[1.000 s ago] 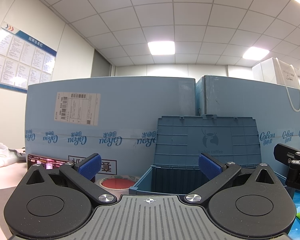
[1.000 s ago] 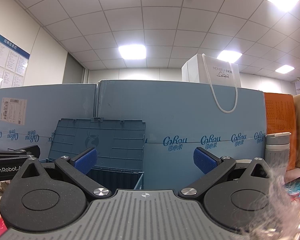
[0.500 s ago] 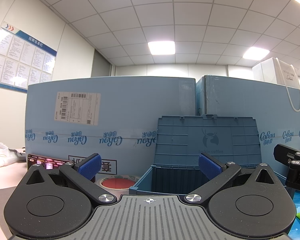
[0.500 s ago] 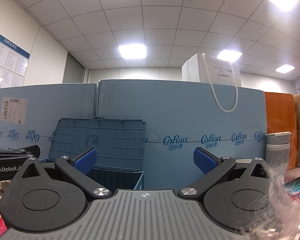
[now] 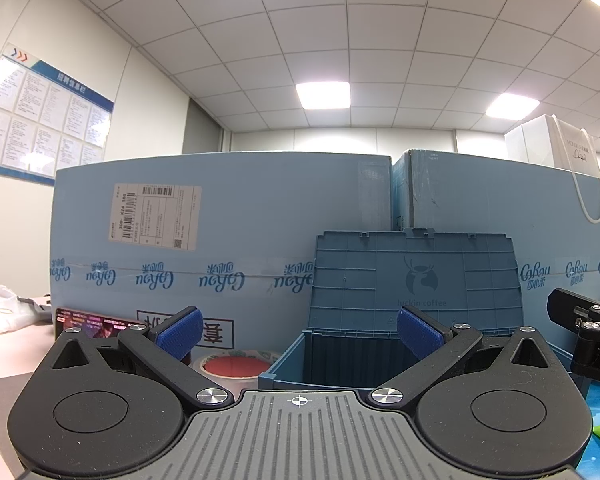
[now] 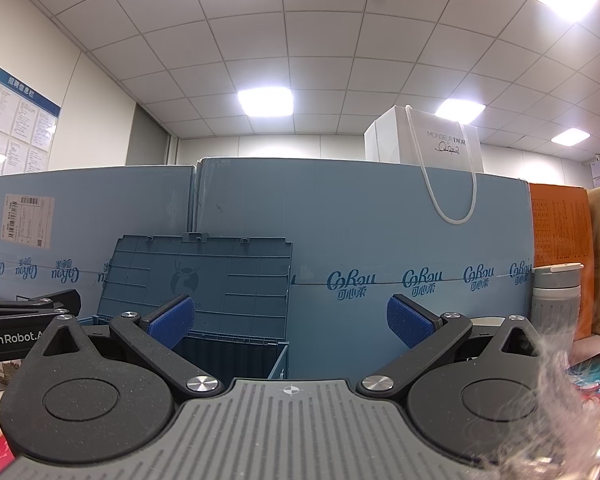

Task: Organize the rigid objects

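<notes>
A blue plastic storage box stands straight ahead with its ribbed lid raised against big blue cartons. My left gripper is open just short of the box, nothing between its blue pads. A roll of tape with a red core lies left of the box. In the right wrist view the same box sits to the left under its lid, and my right gripper is open and empty. The right gripper's tip shows at the left view's right edge.
Tall blue cartons wall off the back. A white gift bag sits on top of them. A grey flask and an orange box stand at the right. A dark printed packet and white cloth lie at the left.
</notes>
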`<state>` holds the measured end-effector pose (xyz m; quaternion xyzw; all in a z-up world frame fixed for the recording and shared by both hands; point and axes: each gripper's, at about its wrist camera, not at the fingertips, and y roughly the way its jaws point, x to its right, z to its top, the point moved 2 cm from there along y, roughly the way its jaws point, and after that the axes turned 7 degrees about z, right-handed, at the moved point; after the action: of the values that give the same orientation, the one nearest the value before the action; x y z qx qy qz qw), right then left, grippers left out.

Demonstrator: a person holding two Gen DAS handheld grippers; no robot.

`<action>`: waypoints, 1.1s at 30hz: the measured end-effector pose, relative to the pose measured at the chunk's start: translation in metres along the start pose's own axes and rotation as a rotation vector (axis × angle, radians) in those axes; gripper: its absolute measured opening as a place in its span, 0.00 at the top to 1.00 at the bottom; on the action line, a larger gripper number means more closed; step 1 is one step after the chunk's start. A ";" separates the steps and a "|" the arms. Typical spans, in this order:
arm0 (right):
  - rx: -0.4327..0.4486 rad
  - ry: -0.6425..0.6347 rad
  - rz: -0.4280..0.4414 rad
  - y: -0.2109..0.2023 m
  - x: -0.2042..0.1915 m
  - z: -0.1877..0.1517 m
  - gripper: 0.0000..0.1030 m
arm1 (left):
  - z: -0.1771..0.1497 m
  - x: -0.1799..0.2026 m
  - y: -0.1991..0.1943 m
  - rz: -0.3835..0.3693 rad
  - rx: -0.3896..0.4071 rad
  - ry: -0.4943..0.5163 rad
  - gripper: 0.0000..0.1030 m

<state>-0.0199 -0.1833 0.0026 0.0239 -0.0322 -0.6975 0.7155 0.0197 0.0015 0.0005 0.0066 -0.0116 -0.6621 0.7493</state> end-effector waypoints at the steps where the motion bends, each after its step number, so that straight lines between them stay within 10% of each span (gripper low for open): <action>1: 0.000 0.000 0.000 0.001 0.000 0.000 0.00 | 0.000 0.000 0.000 0.000 0.000 0.000 0.00; 33: -0.004 0.000 0.000 0.001 -0.001 -0.001 0.00 | 0.000 0.000 0.000 0.000 -0.001 0.000 0.00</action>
<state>-0.0187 -0.1819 0.0013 0.0224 -0.0307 -0.6974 0.7157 0.0197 0.0016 0.0005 0.0064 -0.0113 -0.6622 0.7492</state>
